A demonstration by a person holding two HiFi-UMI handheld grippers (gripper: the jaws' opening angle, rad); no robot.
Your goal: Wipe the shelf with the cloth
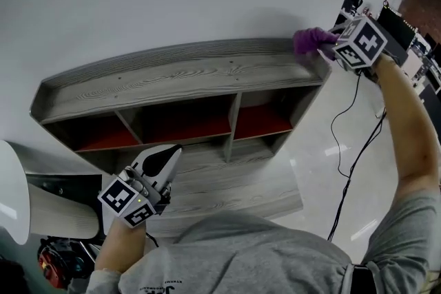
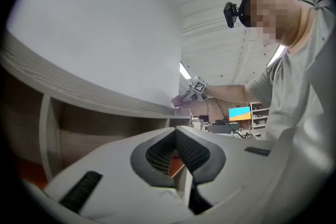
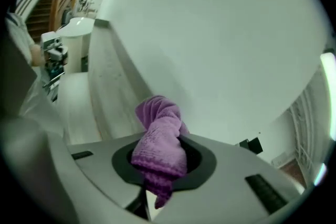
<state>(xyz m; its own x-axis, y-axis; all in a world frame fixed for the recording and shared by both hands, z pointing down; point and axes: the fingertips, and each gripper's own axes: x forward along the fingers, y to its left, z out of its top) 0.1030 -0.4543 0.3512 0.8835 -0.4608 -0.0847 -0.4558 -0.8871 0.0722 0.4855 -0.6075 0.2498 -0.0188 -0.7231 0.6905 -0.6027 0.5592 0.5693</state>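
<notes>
A grey wood-grain shelf unit (image 1: pixel 179 76) with red-backed compartments stands against a white wall. My right gripper (image 1: pixel 329 43) is shut on a purple cloth (image 1: pixel 311 42), which rests on the right end of the shelf's top board. In the right gripper view the cloth (image 3: pixel 160 139) bulges out between the jaws, with the top board (image 3: pixel 107 92) stretching away behind it. My left gripper (image 1: pixel 167 156) hangs low in front of the shelf's lower tier, its jaws shut with nothing between them. The left gripper view shows the top board's edge (image 2: pixel 94 94) and the far cloth (image 2: pixel 181 99).
A black cable (image 1: pixel 348 148) hangs from the right gripper down to the glossy floor. A white round-edged table or chair (image 1: pixel 14 193) sits at the left. Desks with equipment (image 1: pixel 406 24) stand at the far right.
</notes>
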